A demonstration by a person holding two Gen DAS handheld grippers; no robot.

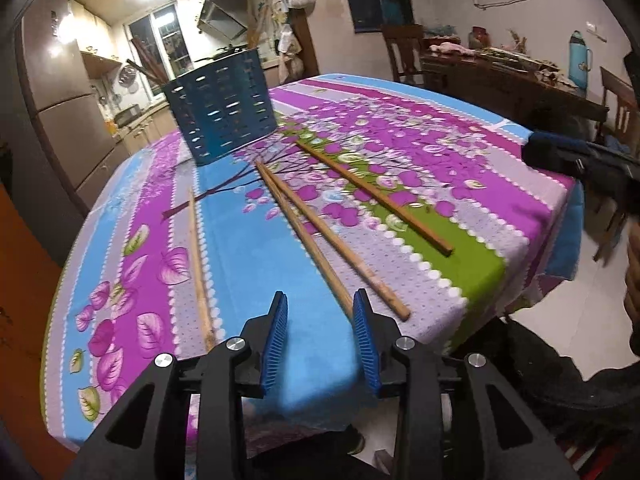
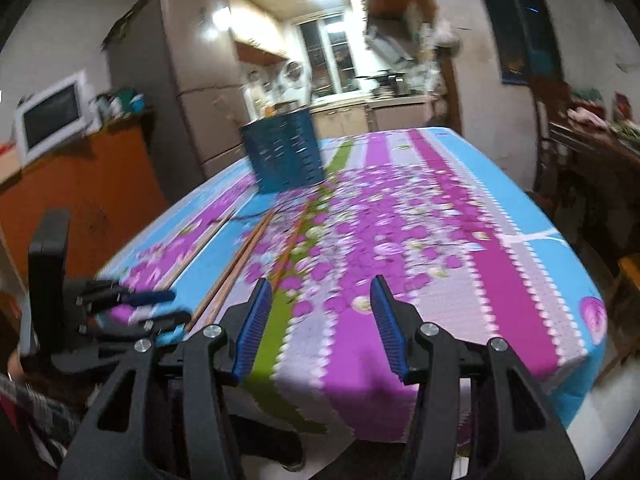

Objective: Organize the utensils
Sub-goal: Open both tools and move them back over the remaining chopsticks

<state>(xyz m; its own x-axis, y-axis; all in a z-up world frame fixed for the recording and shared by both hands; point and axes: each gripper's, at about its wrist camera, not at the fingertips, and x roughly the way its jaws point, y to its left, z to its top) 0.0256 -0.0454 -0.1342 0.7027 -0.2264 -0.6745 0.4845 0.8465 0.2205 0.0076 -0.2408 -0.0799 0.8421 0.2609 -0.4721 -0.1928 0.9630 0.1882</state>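
The left wrist view looks forward from just behind the left gripper (image 1: 320, 320), low over the near edge of the table (image 1: 248, 248), and it faces along the table toward the blue utensil holder (image 1: 222, 108) and the kitchen behind it; the chopsticks (image 1: 320, 232) lie close in front of it; the right gripper (image 1: 560, 156) enters at its right edge. The right wrist view looks from behind the right gripper (image 2: 320, 312), also low at the near edge, facing the same way but blurred; both views share the table (image 2: 500, 248), the chopsticks (image 2: 240, 256), the holder (image 2: 284, 152) and the kitchen; the left gripper (image 2: 160, 308) shows at its left.
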